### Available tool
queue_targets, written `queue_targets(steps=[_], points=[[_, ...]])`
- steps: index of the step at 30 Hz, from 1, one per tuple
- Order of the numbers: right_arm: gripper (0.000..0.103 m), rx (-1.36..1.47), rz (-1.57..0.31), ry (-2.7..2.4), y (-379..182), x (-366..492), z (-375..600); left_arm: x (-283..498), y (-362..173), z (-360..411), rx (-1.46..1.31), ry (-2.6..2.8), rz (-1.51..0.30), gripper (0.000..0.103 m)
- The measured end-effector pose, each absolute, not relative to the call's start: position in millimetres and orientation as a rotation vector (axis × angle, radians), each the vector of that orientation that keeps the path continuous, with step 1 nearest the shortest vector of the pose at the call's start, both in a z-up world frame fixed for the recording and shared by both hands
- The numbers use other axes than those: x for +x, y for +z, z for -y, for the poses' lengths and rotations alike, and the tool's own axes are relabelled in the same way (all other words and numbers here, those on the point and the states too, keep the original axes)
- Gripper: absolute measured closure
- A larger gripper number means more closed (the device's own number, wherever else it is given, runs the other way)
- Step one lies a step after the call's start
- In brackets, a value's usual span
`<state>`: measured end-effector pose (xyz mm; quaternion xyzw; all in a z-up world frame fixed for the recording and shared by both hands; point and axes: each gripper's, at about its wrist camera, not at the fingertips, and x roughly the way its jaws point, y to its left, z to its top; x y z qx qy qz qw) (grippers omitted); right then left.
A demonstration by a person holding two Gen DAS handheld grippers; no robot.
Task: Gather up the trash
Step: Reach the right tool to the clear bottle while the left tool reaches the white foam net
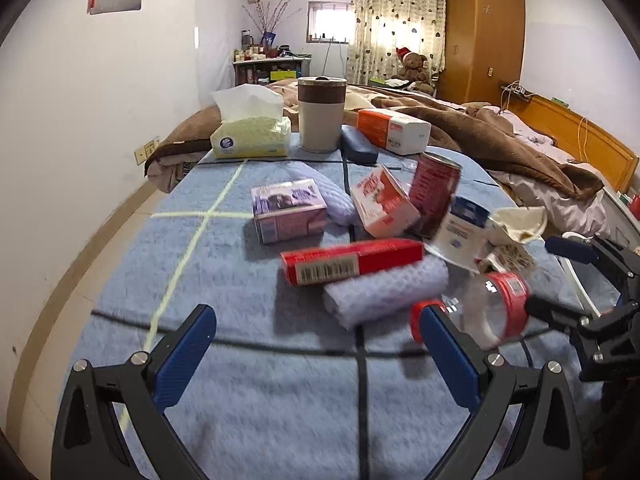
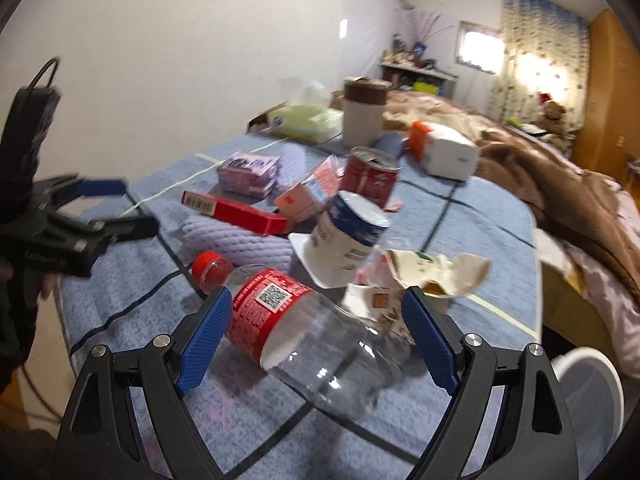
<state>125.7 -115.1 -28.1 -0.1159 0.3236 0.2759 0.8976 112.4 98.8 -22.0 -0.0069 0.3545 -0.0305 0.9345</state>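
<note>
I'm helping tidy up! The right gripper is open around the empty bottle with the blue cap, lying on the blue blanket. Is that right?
Almost. The bottle has a red cap, not a blue one; the right wrist view shows it. The rest holds: the right gripper is open around the empty bottle, lying on the blue blanket.

A home bedroom: bed (image 1: pixel 480 136), wardrobe (image 1: pixel 480 36) (teddy bear (image 1: pixel 414 66) too)

A clear plastic bottle with a red label (image 2: pixel 304 332) lies on the blue-covered tabletop (image 2: pixel 480 216), before a white tub (image 2: pixel 348 240); behind that stands a red can (image 2: pixel 370 180).
</note>
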Motion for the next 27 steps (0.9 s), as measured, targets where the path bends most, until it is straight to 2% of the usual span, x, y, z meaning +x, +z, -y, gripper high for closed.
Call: queue_targets(steps=[7,10,12,16,21,27], points=[[0.015,-0.338,-0.754,0.648,-37,128,106,137,-27,-105,0.024,-0.118,-0.751,0.001],[0.017,-0.390,-0.760,0.644,-42,121,104,144,-32,-103,0.022,-0.154,-0.775,0.009],[0.024,-0.411,-0.778,0.643,-46,120,103,147,-36,-99,0.037,-0.180,-0.792,0.012],[0.025,-0.451,-0.777,0.631,-45,113,105,153,-42,-92,0.035,-0.246,-0.828,0.015],[0.030,-0.455,-0.768,0.600,-42,104,117,157,-39,-83,0.073,-0.264,-0.818,0.016],[0.030,-0.395,-0.804,0.488,-38,95,159,159,-43,-70,0.138,-0.321,-0.826,0.016]])
